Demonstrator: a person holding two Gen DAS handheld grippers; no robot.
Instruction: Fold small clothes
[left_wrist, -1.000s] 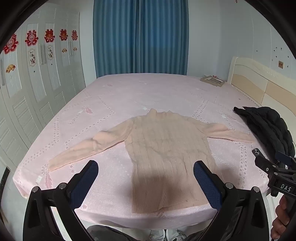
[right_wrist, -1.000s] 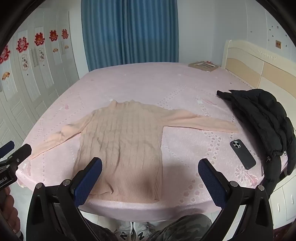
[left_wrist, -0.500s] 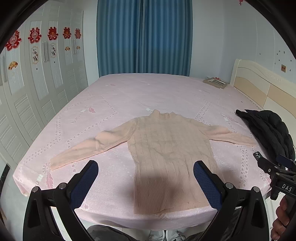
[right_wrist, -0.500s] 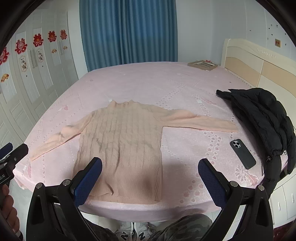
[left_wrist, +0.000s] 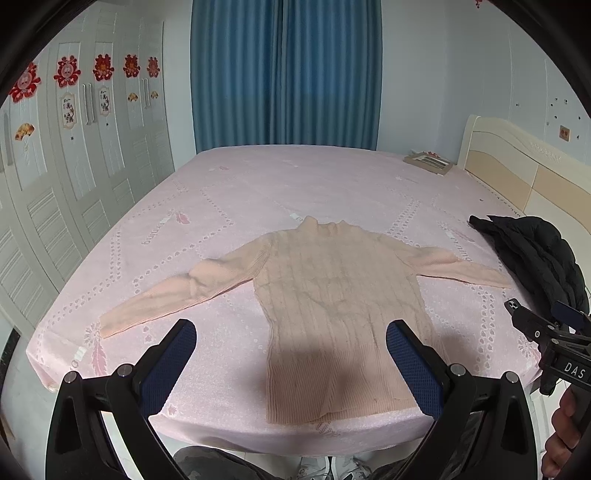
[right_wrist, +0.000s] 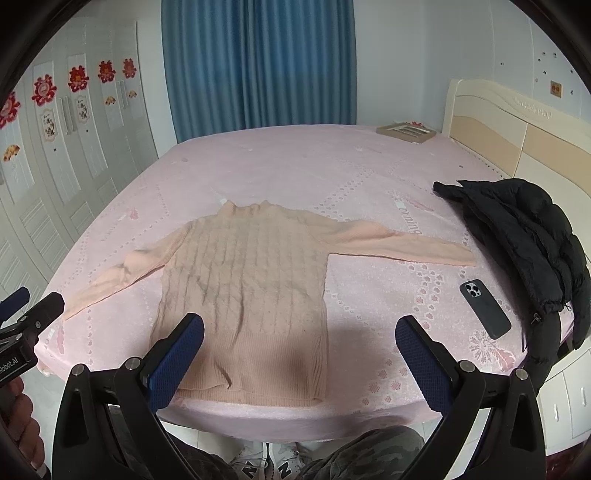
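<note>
A pale pink knitted sweater lies flat on the pink bed, collar away from me, both sleeves spread out, hem near the front edge. It also shows in the right wrist view. My left gripper is open and empty, held above the front edge over the sweater's hem. My right gripper is open and empty, held above the hem's right side. Neither touches the cloth.
A black puffer jacket lies at the bed's right edge, with a dark phone beside it. A picture frame lies at the far right corner by the headboard. White wardrobes stand on the left, blue curtains behind.
Both grippers have tilted up and drawn back slightly, so the sweater sits lower and farther in view. Both stay open. The sweater has not moved.
</note>
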